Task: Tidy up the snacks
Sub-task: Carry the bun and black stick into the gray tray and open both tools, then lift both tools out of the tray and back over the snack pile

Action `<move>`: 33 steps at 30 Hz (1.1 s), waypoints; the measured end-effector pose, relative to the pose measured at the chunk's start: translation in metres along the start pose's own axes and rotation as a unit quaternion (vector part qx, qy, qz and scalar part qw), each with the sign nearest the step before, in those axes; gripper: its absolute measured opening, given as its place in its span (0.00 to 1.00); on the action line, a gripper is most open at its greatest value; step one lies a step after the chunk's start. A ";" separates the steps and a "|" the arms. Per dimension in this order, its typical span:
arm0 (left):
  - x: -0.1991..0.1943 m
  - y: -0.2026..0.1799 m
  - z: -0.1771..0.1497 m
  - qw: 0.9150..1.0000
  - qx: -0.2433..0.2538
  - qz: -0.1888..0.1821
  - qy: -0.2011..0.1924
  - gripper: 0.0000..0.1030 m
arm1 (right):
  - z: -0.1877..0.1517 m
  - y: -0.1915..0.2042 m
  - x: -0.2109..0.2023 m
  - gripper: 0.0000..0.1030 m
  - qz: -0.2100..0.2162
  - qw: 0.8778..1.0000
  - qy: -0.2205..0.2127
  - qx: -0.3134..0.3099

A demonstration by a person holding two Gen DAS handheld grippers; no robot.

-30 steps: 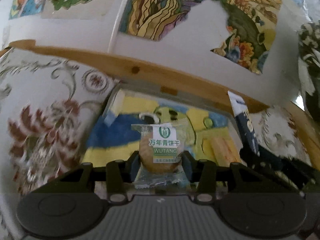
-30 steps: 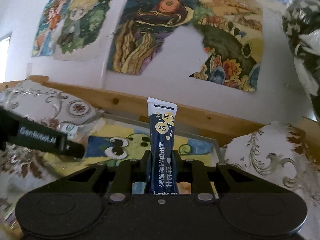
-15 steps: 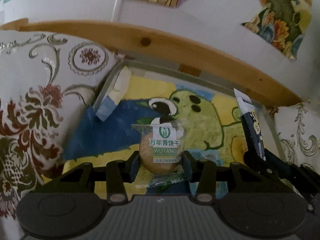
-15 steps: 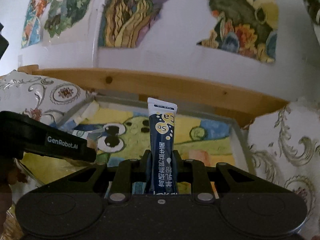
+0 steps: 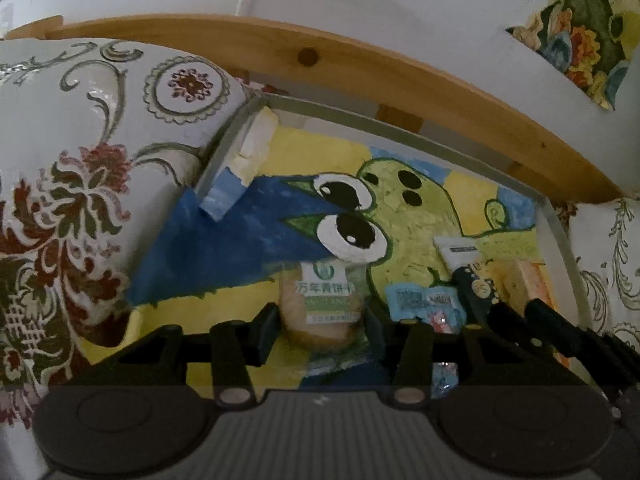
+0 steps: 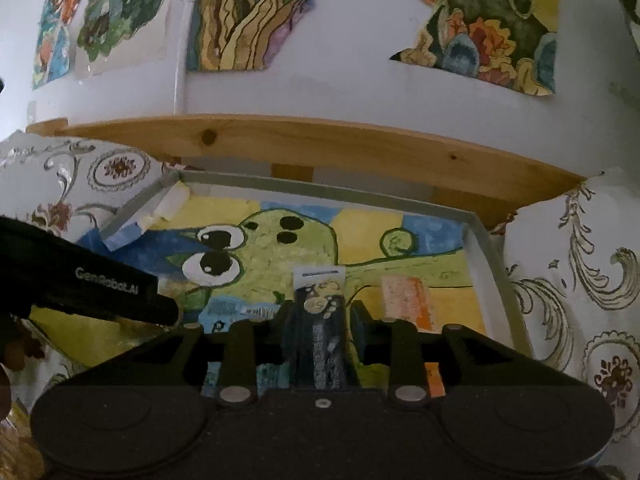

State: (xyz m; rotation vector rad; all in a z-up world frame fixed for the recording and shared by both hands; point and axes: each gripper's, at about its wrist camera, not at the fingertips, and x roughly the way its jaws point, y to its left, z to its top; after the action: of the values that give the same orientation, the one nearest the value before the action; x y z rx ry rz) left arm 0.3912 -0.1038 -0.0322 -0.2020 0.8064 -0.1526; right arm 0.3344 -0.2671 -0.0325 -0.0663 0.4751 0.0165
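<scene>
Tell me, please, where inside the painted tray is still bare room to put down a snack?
The tray's left half is free: the blue patch between the left rim and the cartoon eyes. The far yellow strip under the back rim is bare too. The near right corner is crowded: a light blue packet, an orange packet and both tongs.

Ahead of the left gripper (image 5: 320,326) fingertips the painted tray (image 5: 400,126) floor lies bare across its blue and yellow left half, up to the far rim. To their right, a light-blue packet (image 5: 420,300) and the right gripper (image 6: 320,312) crowd the floor. Patterned cushions (image 5: 80,160) press against the tray's sides, and an orange packet (image 6: 404,300) lies just right of the right fingertips.
</scene>
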 end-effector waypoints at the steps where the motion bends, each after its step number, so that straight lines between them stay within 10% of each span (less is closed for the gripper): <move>1: -0.002 0.001 0.001 1.000 -0.002 -0.001 -0.003 0.60 | 0.001 -0.001 -0.002 0.37 0.003 1.000 -0.001 0.004; 19: -0.132 0.005 -0.013 0.990 0.014 -0.014 -0.138 0.99 | 0.014 -0.012 -0.138 0.96 -0.028 0.992 -0.116 0.026; 33: -0.228 0.012 -0.095 0.972 0.061 -0.017 -0.226 1.00 | -0.036 -0.010 -0.256 0.99 -0.042 0.985 -0.161 0.049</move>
State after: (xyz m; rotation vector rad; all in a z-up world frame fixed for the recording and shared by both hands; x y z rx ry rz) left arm 0.1666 -0.0550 0.0604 -0.1267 0.3379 -0.1803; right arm 0.0907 -0.2792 0.0537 0.0127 0.1496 -0.0776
